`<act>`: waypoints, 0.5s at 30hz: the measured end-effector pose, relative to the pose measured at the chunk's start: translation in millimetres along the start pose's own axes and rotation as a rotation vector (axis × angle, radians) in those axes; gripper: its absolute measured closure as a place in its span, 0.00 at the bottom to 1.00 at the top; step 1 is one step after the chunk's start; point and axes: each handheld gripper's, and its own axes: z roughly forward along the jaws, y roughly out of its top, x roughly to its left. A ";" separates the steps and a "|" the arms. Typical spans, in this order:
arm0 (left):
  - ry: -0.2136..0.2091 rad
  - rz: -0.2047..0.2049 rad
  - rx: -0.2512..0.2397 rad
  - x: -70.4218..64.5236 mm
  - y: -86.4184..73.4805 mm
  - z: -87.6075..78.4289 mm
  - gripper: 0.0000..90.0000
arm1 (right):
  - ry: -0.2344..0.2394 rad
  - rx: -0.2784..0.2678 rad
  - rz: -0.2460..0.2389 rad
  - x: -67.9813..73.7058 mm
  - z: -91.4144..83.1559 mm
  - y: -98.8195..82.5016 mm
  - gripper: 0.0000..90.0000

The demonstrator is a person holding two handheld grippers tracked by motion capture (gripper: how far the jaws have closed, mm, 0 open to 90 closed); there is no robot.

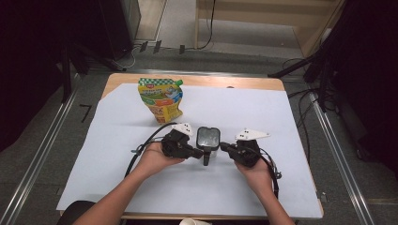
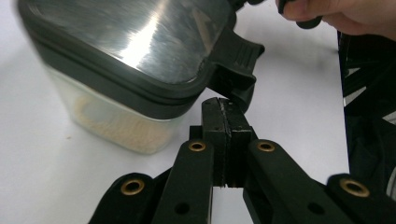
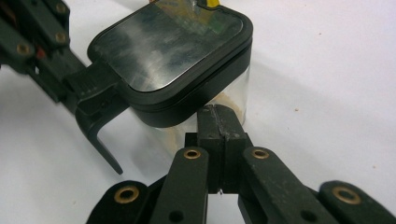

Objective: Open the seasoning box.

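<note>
High view: we bracket lidded container [image 1: 208, 138] mid-table, left gripper [image 1: 201, 153] and right gripper [image 1: 224, 147] both clamped shut, empty. Latch [image 2: 233, 65] near left tips; next likely pry it up. Pouch [image 1: 161, 98] far left.

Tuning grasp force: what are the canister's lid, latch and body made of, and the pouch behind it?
Lid: looks like brushed metal in a black plastic rim; it mirrors light and the pouch.
Latch: matte black plastic, ribbed on top.
Body: clear and glossy, glass or hard plastic, can't tell; pale contents show through.
Pouch: printed flexible film, creased, with a green spout cap.
</note>
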 end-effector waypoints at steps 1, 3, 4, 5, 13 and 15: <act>0.001 0.000 0.005 -0.8 0.5 2.4 1.00 | -0.001 0.000 0.005 -0.3 0.4 0.4 1.00; -0.012 -0.001 0.003 -1.5 1.3 6.7 1.00 | -0.003 0.006 0.005 -0.4 0.8 0.6 1.00; -0.012 -0.001 0.003 -1.5 1.3 6.7 1.00 | -0.003 0.006 0.005 -0.4 0.8 0.6 1.00; -0.015 -0.004 0.004 -1.9 1.5 7.5 1.00 | -0.004 0.005 0.006 -0.5 1.1 0.7 1.00; -0.031 -0.008 -0.018 0.9 0.8 -11.1 0.99 | -0.011 -0.006 0.029 0.0 -12.9 0.3 1.00; -0.029 -0.003 -0.013 1.5 0.5 -13.9 0.99 | -0.011 -0.006 0.036 2.4 -17.9 -1.6 1.00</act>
